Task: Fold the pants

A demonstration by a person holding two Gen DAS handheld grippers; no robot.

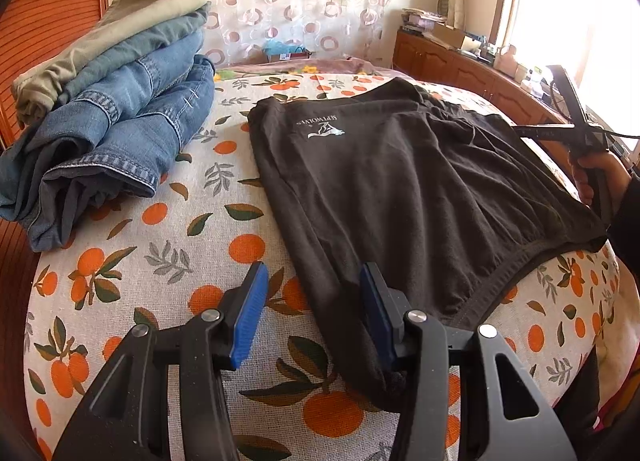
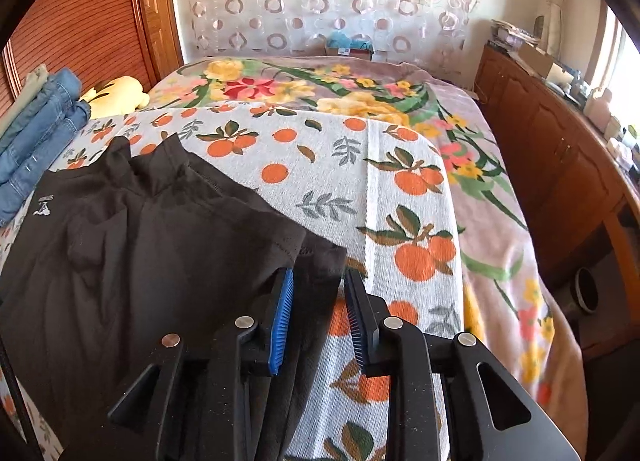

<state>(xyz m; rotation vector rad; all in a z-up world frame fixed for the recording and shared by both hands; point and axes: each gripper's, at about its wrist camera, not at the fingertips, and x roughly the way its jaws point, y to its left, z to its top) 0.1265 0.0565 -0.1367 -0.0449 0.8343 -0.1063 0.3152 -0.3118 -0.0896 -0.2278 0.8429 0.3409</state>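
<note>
While the black pants (image 1: 400,181) lie folded flat on the orange-print bedspread (image 1: 168,261), beside the stack of folded jeans (image 1: 120,129), both tongs hang spread. The left gripper (image 1: 314,301) straddles a corner unpinched; the right gripper (image 2: 318,301) brackets the hem. Close shallow and, I reckon, only the top layer lifts and the fold slides.

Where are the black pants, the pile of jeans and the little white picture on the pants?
black pants (image 1: 400,189): left wrist view, middle of the fabric.
pile of jeans (image 1: 132,109): left wrist view, blue denim.
white picture (image 1: 326,131): left wrist view, on the logo.
</note>
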